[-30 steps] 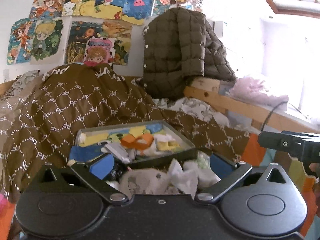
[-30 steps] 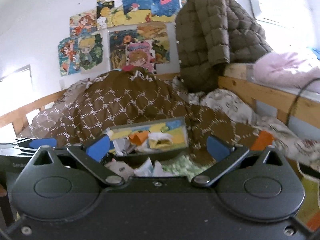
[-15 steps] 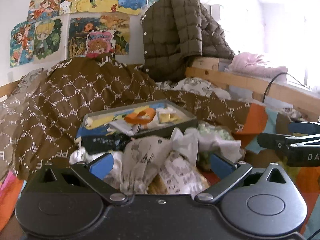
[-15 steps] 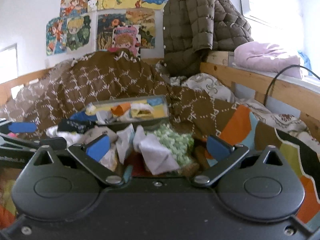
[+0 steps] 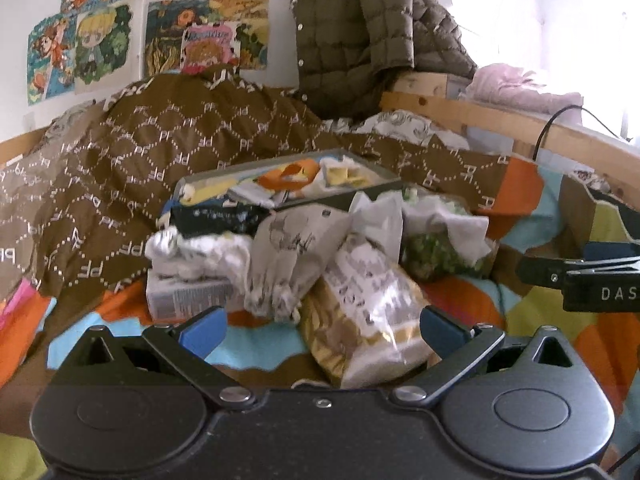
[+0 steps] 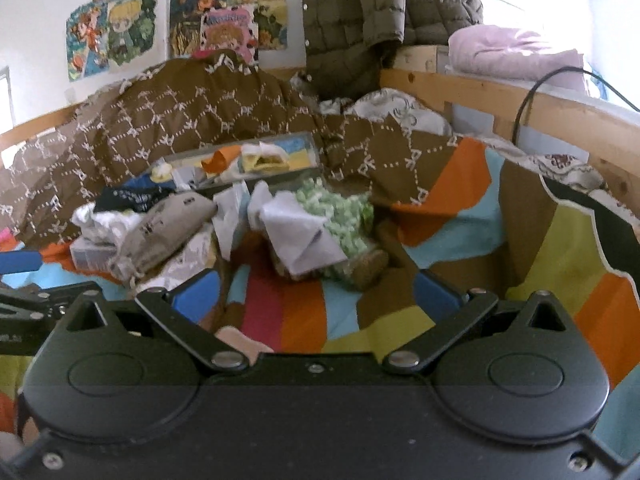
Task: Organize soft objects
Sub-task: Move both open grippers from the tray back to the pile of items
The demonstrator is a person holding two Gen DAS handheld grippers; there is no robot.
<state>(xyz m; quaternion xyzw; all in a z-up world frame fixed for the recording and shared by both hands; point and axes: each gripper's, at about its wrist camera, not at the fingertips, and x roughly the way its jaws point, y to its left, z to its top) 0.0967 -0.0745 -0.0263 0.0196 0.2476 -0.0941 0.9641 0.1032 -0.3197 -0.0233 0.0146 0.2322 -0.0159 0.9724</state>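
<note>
A heap of soft things lies on the colourful bedspread (image 6: pixel 460 216): a grey printed pouch (image 5: pixel 296 248), a gold and white bag (image 5: pixel 368 312), a green fluffy bundle (image 6: pixel 340 216), white cloths (image 5: pixel 208 252) and a dark sock (image 5: pixel 216 216). Behind the heap stands a shallow grey box (image 5: pixel 340 196) holding small yellow, orange and white items. My left gripper (image 5: pixel 320 330) is open, low before the heap, the gold bag between its blue pads without contact. My right gripper (image 6: pixel 316 296) is open over bare bedspread, short of the green bundle.
A brown patterned quilt (image 5: pixel 160 144) is piled behind the box. A quilted olive jacket (image 5: pixel 368 32) hangs over the wooden bed rail (image 6: pixel 520 100), with a pink folded blanket (image 6: pixel 516 52) and a black cable (image 6: pixel 536 88) near it. A small carton (image 5: pixel 188 300) lies under the white cloths.
Both grippers have tilted down and drawn back from the box, so more of the heap and the bedspread shows. Both stay open.
</note>
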